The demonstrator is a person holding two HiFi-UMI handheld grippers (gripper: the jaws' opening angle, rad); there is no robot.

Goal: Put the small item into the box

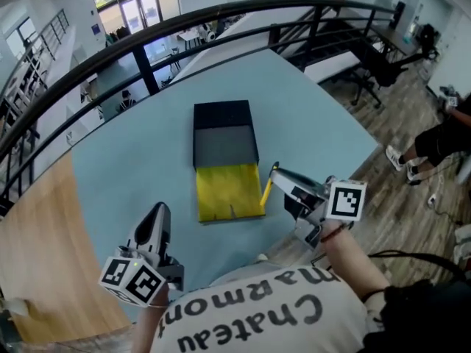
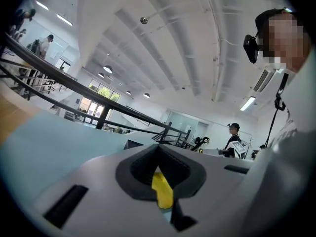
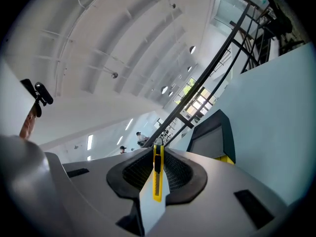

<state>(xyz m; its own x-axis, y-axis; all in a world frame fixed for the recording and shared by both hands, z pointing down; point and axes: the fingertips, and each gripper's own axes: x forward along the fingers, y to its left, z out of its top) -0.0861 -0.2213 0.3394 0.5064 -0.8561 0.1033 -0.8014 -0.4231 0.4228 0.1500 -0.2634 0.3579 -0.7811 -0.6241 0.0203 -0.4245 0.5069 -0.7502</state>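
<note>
A: While the right gripper (image 3: 157, 158) stays... no, clamps a yellow utility knife (image 3: 157, 184), where is it?
B: Just beside the open box's (image 1: 228, 193) right edge. Left gripper (image 1: 157, 213) jaws are together, holding nothing.

In the left gripper view the box (image 2: 132, 144) is nearly all hidden behind the left gripper (image 2: 159, 157) and its fingers (image 2: 133, 169); only a dark corner shows, and the yellow sliver (image 2: 162, 189) in the slit between them is too little to identify. In the right gripper view the utility knife (image 3: 157, 177) has its lower end buried between the fingers of the right gripper (image 3: 157, 152). In the head view the person's shirt (image 1: 250, 315) covers the near edge of the surface (image 1: 132, 168), and the knife is only a thin yellow line.
</note>
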